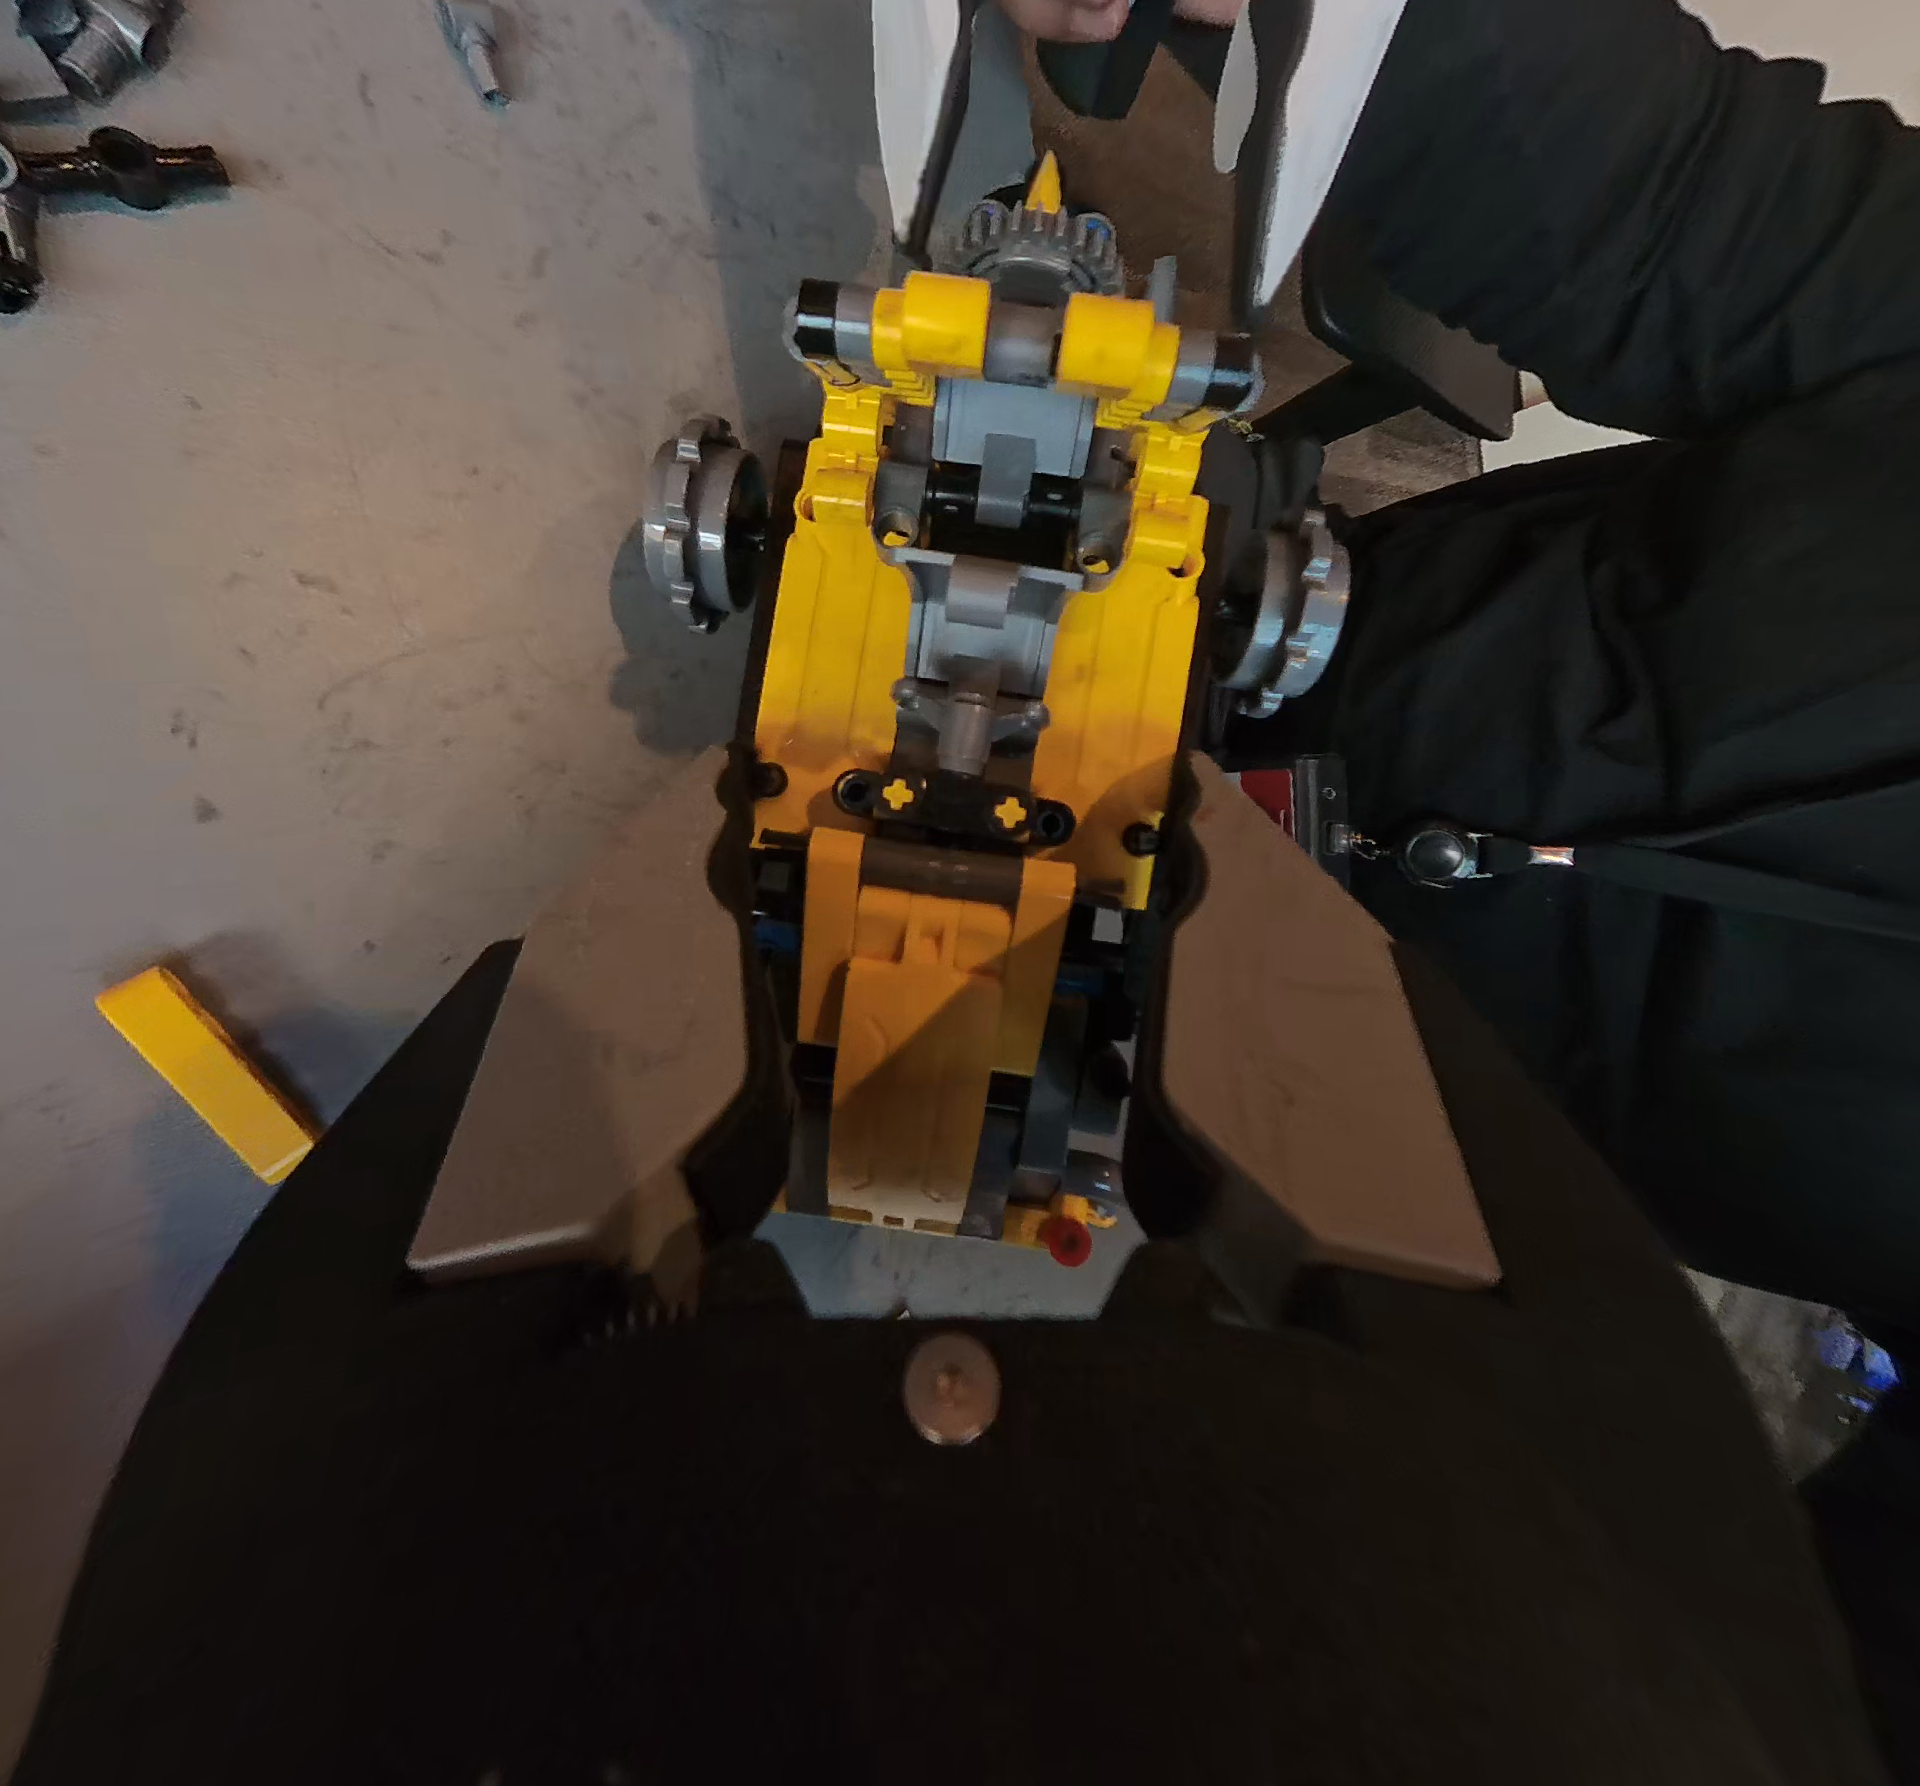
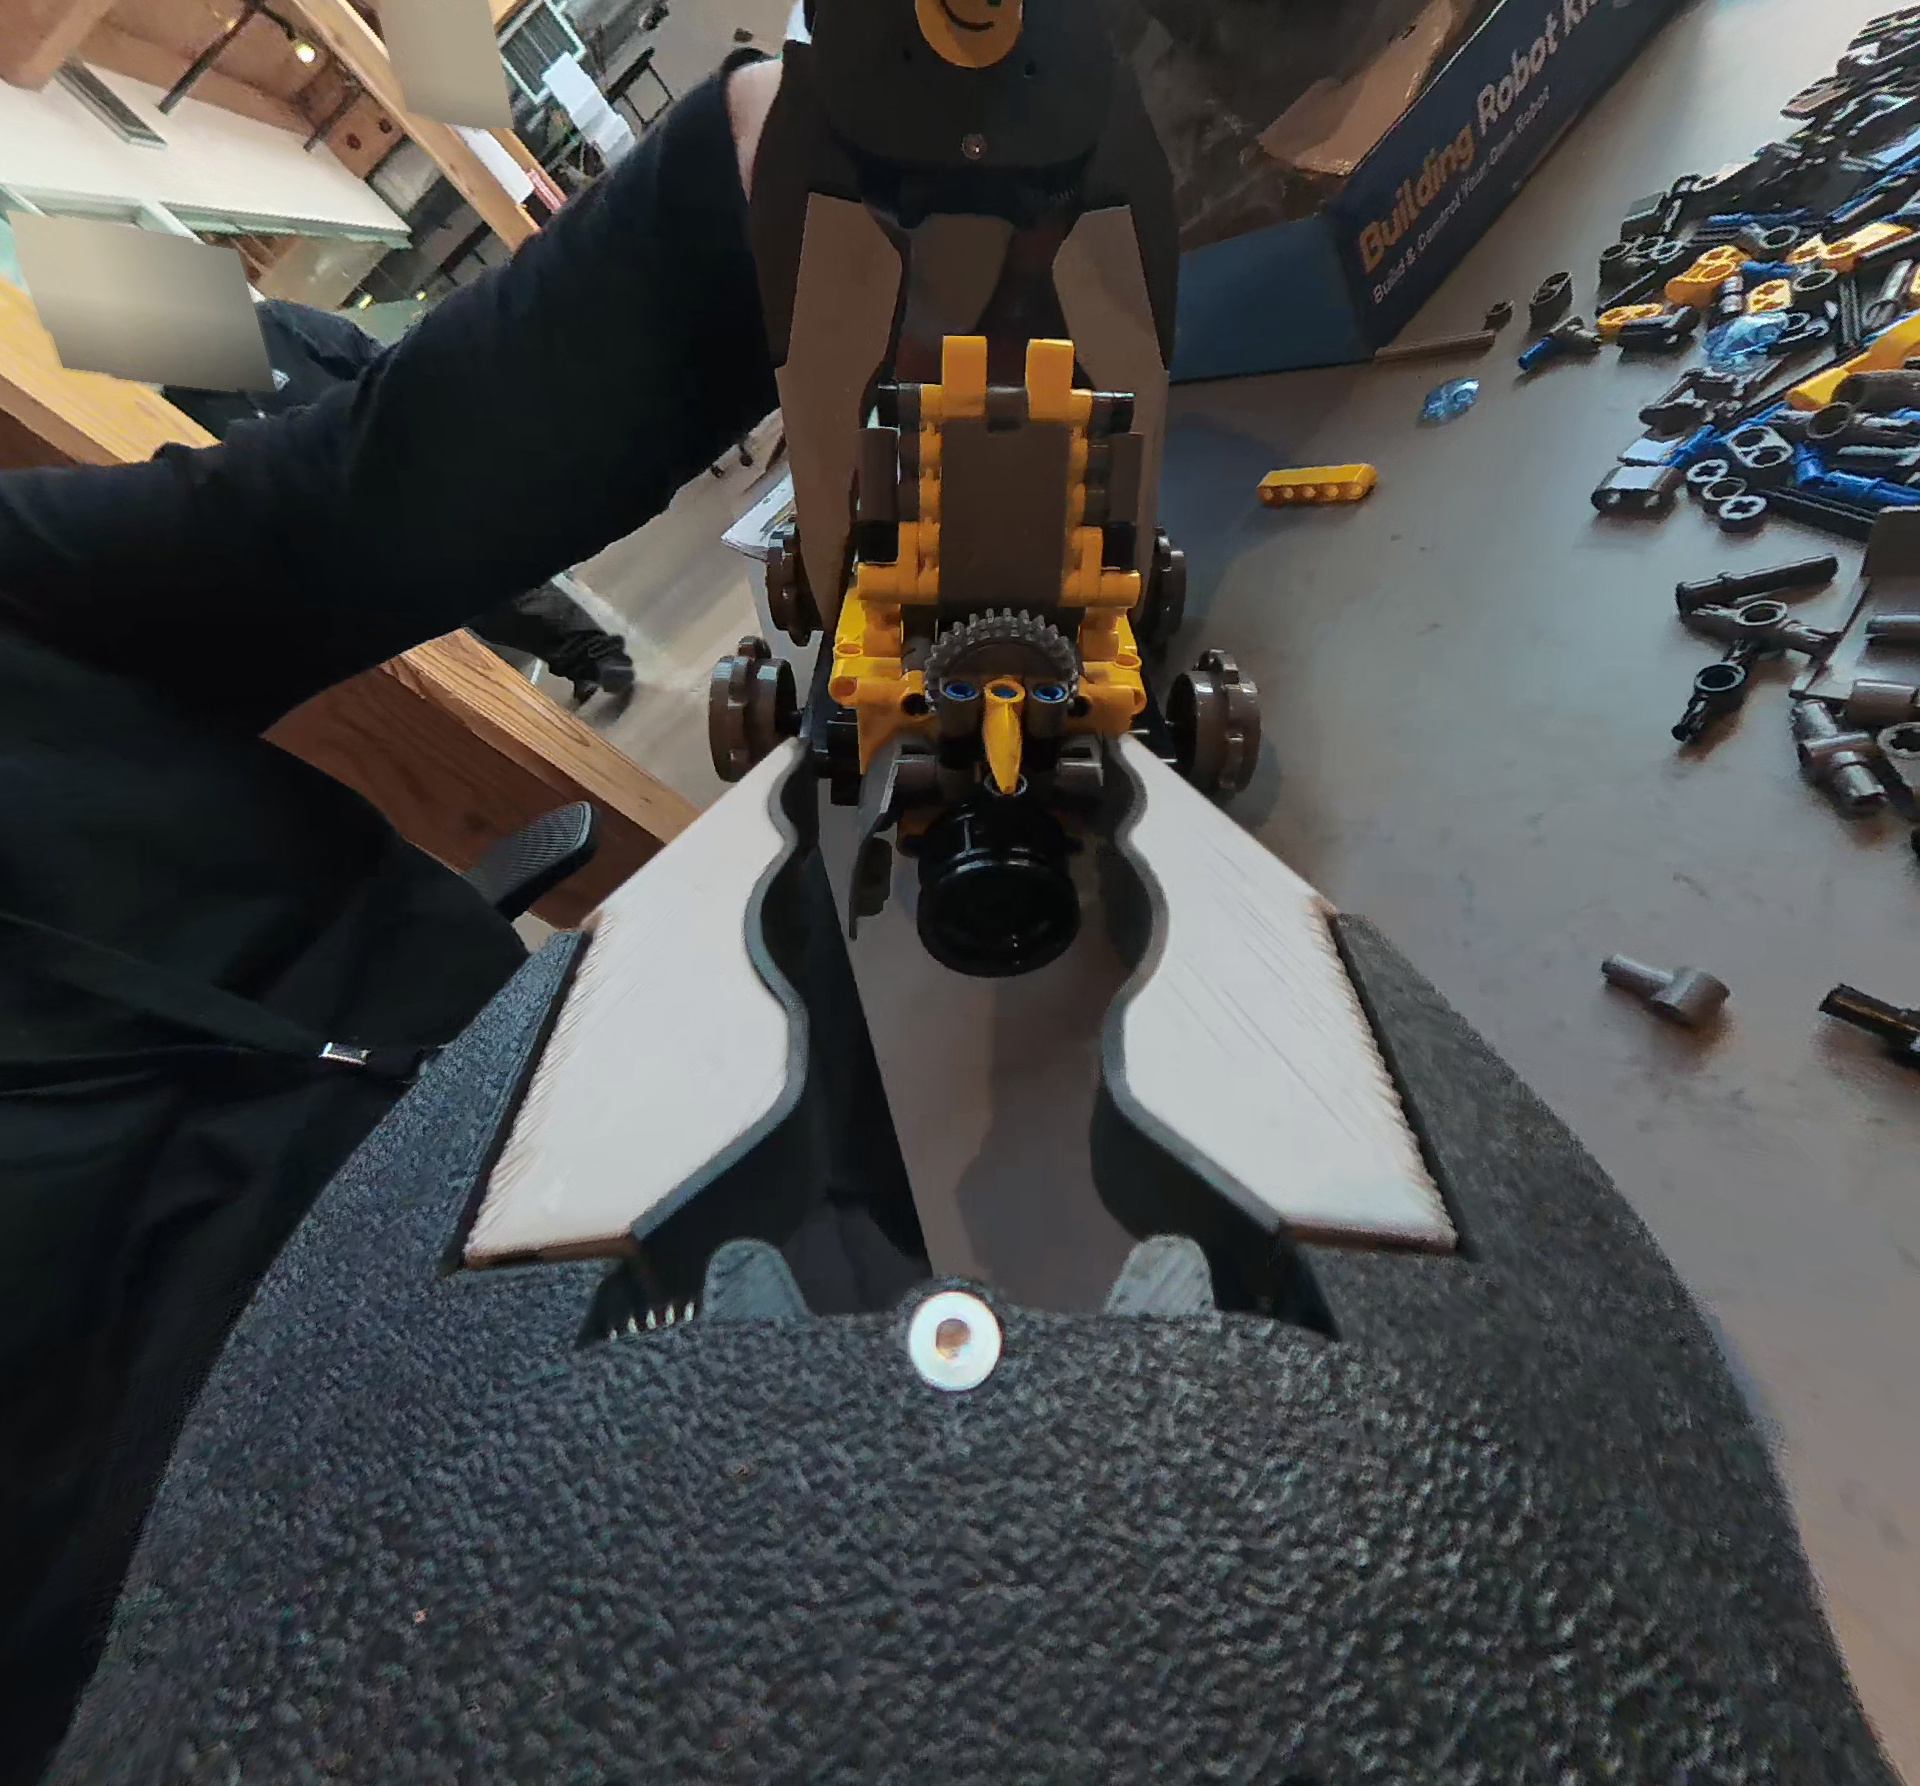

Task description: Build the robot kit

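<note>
A: How much room is there around the left gripper [image 1: 956, 967]?
B: Bare table [image 1: 343, 614] lies to its left, with only a loose yellow beam [image 1: 203, 1071] nearby. The table edge and a dark sleeve [image 1: 1621, 448] crowd its right side.
A: What does it hold?
B: It is clamped on the rear of the yellow brick vehicle [image 1: 977, 656], which points away from it.
A: And the right gripper [image 2: 956, 791]?
B: It is spread wide at the vehicle's geared nose. A black wheel [image 2: 995, 895] sits between its fingers, apart from both. Farther right, scattered parts [image 2: 1787, 406] cover the table in front of a blue box [image 2: 1475, 147].
</note>
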`<state>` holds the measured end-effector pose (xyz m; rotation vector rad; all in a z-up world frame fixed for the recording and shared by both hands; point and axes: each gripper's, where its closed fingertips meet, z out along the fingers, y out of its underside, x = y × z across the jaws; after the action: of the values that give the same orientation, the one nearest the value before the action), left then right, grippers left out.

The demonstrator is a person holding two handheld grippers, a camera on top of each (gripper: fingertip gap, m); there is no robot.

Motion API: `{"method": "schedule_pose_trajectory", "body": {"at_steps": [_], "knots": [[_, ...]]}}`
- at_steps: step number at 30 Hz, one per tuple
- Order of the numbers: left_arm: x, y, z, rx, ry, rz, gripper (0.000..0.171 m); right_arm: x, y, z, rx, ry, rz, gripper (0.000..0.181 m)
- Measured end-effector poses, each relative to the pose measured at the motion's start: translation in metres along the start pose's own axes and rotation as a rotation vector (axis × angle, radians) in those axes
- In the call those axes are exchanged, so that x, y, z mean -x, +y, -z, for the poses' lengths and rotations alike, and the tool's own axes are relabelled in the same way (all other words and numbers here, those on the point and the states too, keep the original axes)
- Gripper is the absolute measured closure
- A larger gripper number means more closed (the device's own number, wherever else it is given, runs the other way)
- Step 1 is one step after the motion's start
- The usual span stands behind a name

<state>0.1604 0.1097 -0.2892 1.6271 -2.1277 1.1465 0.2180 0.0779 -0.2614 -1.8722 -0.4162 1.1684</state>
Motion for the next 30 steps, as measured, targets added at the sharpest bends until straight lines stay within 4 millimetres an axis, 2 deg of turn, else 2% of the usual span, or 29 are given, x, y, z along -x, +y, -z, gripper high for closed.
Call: {"method": "schedule_pose_trajectory", "body": {"at_steps": [4,9,12,15,17,21,30], "knots": [[0.001,-0.002,0.001,-0.016,0.001,0.009,0.095,-0.002,-0.002,0.003,0.021,0.041,0.036,0.114],[-0.003,0.007,-0.008,0.008,-0.117,-0.103,0.095,-0.004,0.019,-0.006,0.189,0.118,0.121,0.103],[-0.004,0.016,-0.016,0.025,-0.246,-0.211,0.094,0.004,0.037,-0.017,0.271,0.139,0.24,0.109],[-0.001,0.027,-0.026,0.057,-0.404,-0.343,0.094,0.005,0.06,-0.028,0.35,0.211,0.376,0.118],[0.001,0.031,-0.029,0.054,-0.475,-0.403,0.094,0.003,0.067,-0.034,0.363,0.264,0.44,0.118],[-0.001,0.031,-0.028,-0.015,-0.477,-0.413,0.094,-0.001,0.067,-0.037,0.354,0.327,0.517,0.125],[0.0,0.029,-0.029,-0.015,-0.486,-0.424,0.094,0.002,0.061,-0.035,0.305,0.286,0.464,0.123]]}}
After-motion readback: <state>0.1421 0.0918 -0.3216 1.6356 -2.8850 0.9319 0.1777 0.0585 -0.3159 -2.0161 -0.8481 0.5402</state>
